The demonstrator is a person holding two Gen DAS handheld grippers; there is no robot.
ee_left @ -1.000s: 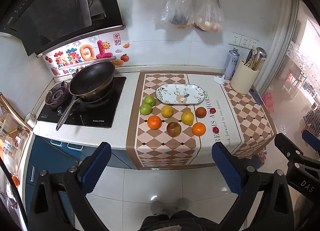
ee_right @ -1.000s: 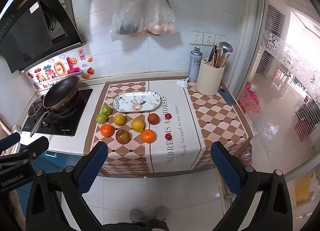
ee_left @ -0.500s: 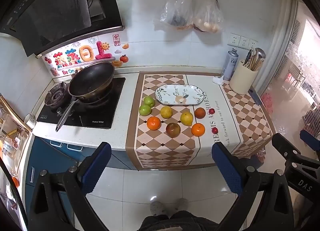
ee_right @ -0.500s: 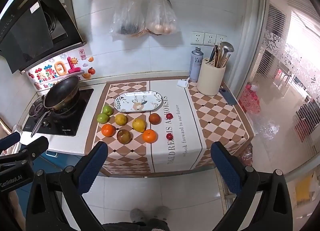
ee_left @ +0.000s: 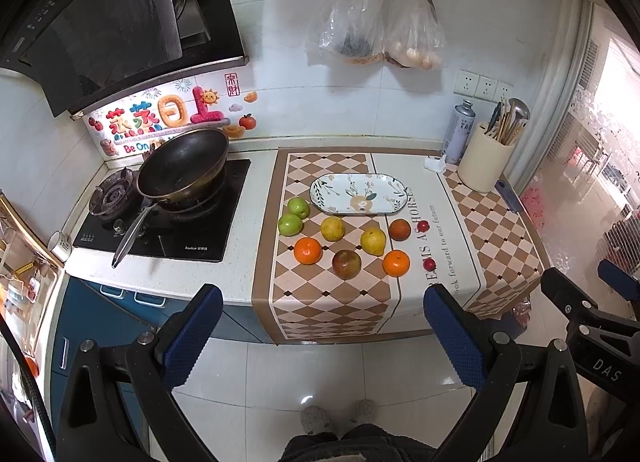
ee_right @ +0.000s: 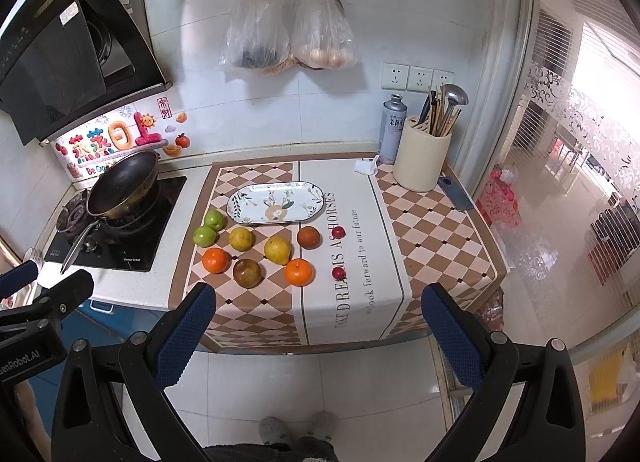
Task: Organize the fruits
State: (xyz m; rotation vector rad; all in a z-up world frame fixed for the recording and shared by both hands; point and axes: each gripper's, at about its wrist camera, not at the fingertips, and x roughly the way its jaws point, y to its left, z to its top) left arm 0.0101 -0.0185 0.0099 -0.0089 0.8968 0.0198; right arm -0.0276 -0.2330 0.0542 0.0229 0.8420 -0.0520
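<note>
Both tools hang out over the floor, well short of the table (ee_left: pixel 240 278). The left hand-held gripper (ee_left: pixel 320 338) has its blue padded fingers spread wide with nothing between them, and the right hand-held gripper (ee_right: pixel 318 332) is just the same, wide apart and holding nothing.

The fruit lies loose on the checked cloth (ee_left: pixel 328 306), in front of the long patterned plate (ee_left: pixel 358 194), which has nothing on it. Two green apples (ee_left: pixel 294 216) sit side by side at the left, just beside the plate's corner. Next come a yellow fruit (ee_left: pixel 332 228) and a lemon (ee_left: pixel 373 241), then a dark reddish fruit (ee_left: pixel 399 229) on the right. Nearer the table's edge sit an orange (ee_left: pixel 307 250), a brownish apple (ee_left: pixel 346 263) and a second orange (ee_left: pixel 396 263). Two small red fruits (ee_left: pixel 423 226) rest on the lettered strip of cloth, apart from each other.

A black wok (ee_left: pixel 182 164) stands on the stove to the left, and a cream utensil pot (ee_left: pixel 484 160) stands at the back right
</note>
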